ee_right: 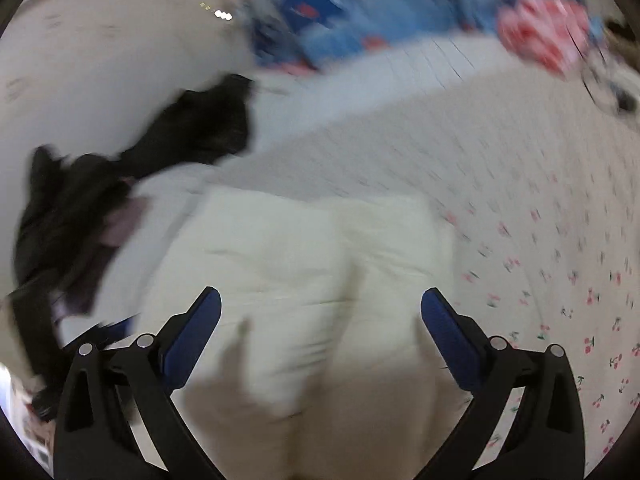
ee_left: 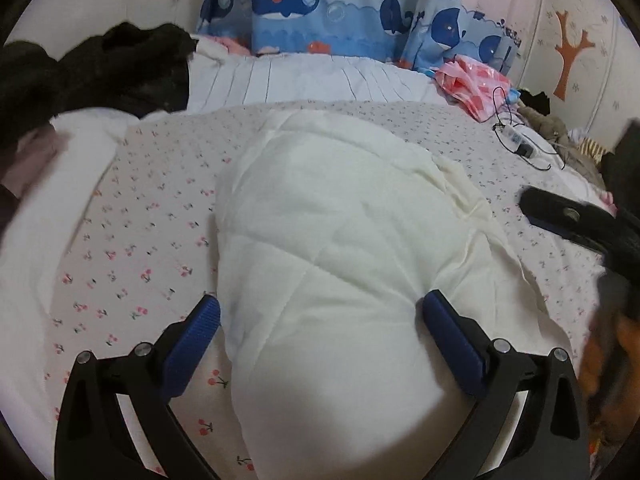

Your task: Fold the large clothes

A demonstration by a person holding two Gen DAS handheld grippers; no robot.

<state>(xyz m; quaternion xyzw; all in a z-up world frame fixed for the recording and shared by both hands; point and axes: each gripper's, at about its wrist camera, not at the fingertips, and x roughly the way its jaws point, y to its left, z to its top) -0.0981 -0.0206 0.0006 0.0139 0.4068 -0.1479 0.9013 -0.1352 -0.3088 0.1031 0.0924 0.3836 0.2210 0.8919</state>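
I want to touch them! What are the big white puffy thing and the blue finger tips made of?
The white garment looks like soft padded cloth, maybe cotton with filling: matte, puffy, with stitched quilt lines and wrinkles. The left gripper has blue pads that look like ribbed rubber or plastic, going by their fine grooves and dull shine; which one is hard to tell.

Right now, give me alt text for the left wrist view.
A bulky folded white quilted garment lies on a cherry-print bedsheet, between the open blue-padded left gripper. Whale-print blue bedding lies behind; the black right gripper enters at right.
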